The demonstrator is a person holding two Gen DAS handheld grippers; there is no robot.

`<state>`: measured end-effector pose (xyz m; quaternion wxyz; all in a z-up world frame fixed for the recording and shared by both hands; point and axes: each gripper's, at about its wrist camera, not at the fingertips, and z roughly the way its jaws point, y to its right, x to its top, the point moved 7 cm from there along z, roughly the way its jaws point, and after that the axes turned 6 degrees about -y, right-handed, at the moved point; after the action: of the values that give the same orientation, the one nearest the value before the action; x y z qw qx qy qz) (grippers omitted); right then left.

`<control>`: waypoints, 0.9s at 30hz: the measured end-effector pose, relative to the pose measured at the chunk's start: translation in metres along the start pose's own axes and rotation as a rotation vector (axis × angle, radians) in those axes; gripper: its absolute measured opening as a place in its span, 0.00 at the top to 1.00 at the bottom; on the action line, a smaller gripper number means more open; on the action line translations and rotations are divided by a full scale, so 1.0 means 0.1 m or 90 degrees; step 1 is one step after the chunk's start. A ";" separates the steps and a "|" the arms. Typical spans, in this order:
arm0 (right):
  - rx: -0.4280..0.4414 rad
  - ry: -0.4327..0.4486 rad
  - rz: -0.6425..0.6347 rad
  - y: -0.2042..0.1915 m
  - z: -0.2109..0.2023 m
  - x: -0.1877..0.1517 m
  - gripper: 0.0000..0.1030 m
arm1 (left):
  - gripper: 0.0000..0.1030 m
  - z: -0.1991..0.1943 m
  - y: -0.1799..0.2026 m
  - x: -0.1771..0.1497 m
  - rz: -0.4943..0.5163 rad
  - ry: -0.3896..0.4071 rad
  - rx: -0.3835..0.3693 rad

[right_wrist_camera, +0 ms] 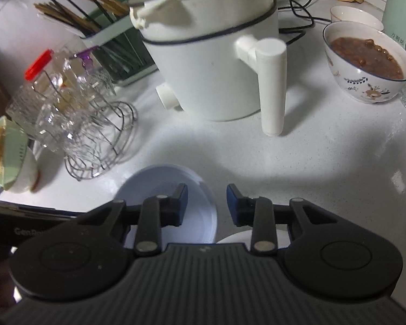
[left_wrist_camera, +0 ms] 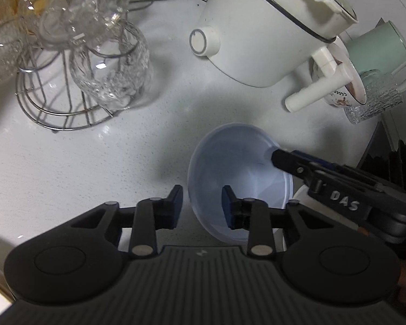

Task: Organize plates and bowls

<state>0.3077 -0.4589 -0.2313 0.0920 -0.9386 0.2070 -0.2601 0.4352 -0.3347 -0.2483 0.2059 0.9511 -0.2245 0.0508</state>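
Pale blue bowl (left_wrist_camera: 241, 181) at lower centre of the white counter (left_wrist_camera: 81, 168), its rim straddled by the parted, unclenched left gripper (left_wrist_camera: 202, 206) and right gripper (right_wrist_camera: 207, 203); white pot (left_wrist_camera: 259, 35) behind.

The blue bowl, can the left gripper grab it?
Probably yes. The left gripper is open and its fingers already straddle the blue bowl rim, with nothing between them.

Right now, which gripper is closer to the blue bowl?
It's close: both straddle the blue bowl's rim. Left gripper at its near edge, right gripper at its right edge.
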 end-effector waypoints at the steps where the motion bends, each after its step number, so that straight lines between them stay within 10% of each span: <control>1: -0.001 -0.007 0.002 0.01 0.03 -0.02 0.70 | 0.75 0.01 0.00 -0.01 -0.001 0.001 -0.002; 27: 0.092 0.071 0.053 -0.15 -0.72 0.02 0.72 | 0.78 -0.92 0.20 -0.17 -0.016 0.090 -0.057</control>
<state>0.2770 -0.4508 -0.1653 0.1586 -0.9041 0.2316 -0.3222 0.4113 -0.3058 -0.1606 0.2640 0.9378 -0.1996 0.1052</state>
